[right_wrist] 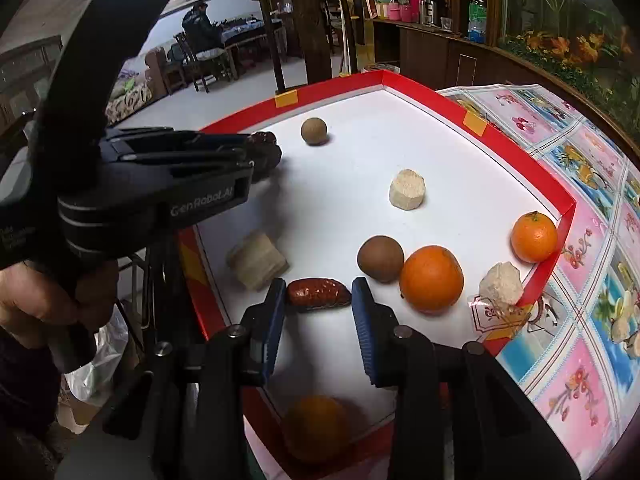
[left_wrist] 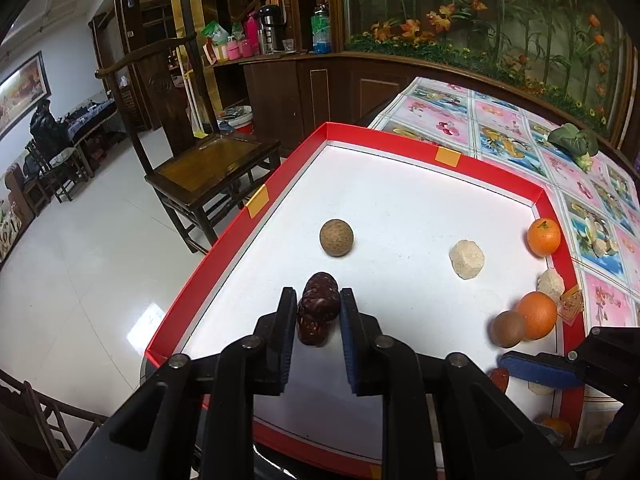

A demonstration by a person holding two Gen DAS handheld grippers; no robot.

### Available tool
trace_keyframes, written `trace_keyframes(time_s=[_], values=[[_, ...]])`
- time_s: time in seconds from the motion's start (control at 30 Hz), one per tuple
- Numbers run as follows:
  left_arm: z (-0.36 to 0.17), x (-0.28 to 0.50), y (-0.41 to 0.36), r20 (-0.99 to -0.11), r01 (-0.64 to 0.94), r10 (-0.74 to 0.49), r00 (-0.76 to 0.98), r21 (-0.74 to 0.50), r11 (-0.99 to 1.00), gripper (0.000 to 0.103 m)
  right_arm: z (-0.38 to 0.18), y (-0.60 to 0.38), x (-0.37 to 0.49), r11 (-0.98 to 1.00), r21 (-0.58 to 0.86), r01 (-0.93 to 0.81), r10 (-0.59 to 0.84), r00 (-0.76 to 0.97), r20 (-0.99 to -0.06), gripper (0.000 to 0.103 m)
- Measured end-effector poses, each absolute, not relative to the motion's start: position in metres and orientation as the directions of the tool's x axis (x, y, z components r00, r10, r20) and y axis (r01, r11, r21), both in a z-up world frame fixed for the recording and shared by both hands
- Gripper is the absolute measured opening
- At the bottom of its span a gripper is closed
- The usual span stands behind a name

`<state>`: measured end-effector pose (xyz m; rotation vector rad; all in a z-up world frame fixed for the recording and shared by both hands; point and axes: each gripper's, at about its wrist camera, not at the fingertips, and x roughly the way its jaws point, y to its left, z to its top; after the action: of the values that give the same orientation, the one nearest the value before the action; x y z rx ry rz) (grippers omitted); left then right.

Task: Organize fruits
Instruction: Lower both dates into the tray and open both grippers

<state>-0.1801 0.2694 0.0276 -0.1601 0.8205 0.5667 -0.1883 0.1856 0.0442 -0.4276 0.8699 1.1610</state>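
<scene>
A: Where is the left gripper [left_wrist: 316,308]?
B: Over the white tray [left_wrist: 400,184] near its left edge, fingers set either side of a dark red date [left_wrist: 318,306]; whether they press it is unclear.
A: And the right gripper [right_wrist: 318,300]?
B: Spread apart around a second date [right_wrist: 318,292] near the tray's front edge, beside a big orange [right_wrist: 431,278] and a brown ball-shaped fruit [right_wrist: 380,258].

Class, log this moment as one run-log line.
left gripper: around dark date | right gripper: open at second date | tray: oranges, balls
</scene>
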Motion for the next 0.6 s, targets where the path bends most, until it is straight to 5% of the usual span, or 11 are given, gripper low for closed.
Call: trace_keyframes(time_s=[0.23,0.6], values=[[0.029,-0.179,0.259,-0.721,-0.553,0.466,0.513,0.138,0.822,0.055,0.053,0.176,-0.185,0.378,0.122,-0.918,0.612,0.149,-0.777,0.037],[0.055,-0.177,0.236,-0.656,-0.551,0.521,0.546,0.187,0.813,0.07,0.083,0.128,-0.14,0.511,0.212,-0.833,0.681,0.242,-0.691,0.052]])
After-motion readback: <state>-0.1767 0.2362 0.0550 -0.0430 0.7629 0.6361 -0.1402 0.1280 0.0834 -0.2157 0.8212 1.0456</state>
